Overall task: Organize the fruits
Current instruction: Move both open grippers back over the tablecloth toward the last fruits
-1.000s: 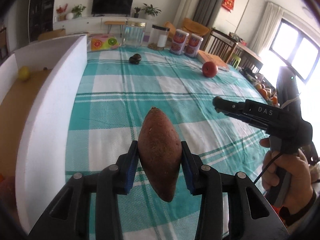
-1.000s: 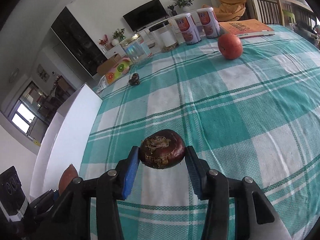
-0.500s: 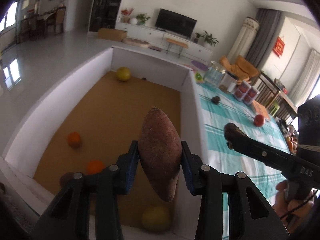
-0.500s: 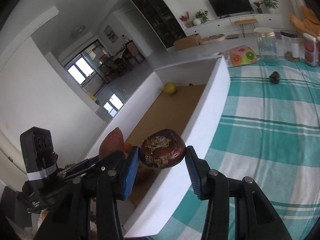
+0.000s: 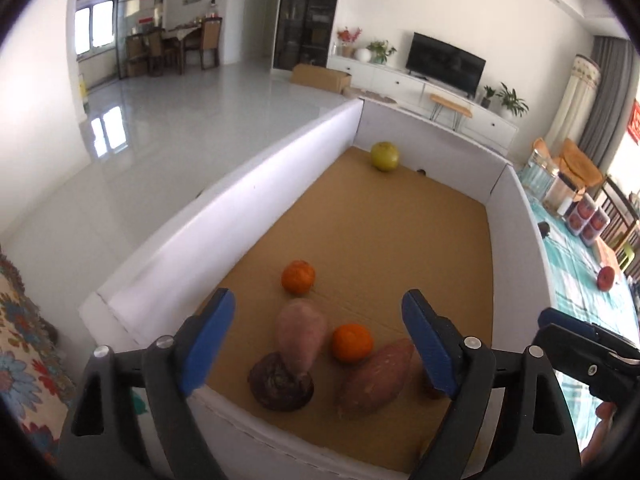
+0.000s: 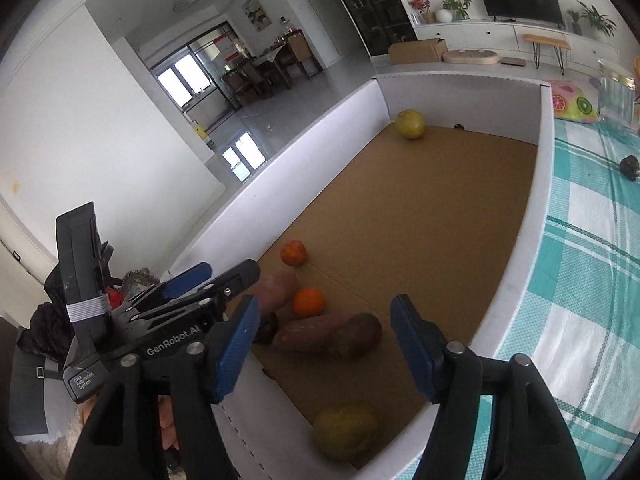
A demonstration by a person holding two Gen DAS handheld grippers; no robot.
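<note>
**Both grippers spread above the white box**

Left wrist view: my left gripper point(image 5: 318, 338), jaws just opened with nothing between them, hangs over the white-walled box with a brown cardboard floor point(image 5: 224, 216). A blurred reddish sweet potato point(image 5: 300, 334) lies beside a dark round fruit point(image 5: 281, 387).

Right wrist view: my right gripper point(image 6: 322, 346) has likewise just opened, empty. The teal checked tablecloth point(image 6: 592, 264) runs alongside; glossy white floor beyond.

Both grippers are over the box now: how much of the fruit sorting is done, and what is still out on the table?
Done: two sweet potatoes, two oranges and others lie in the white box. In hand: nothing; the left gripper and right gripper have just opened, jaws empty. Left: a red fruit and a dark item on the tablecloth.
</note>
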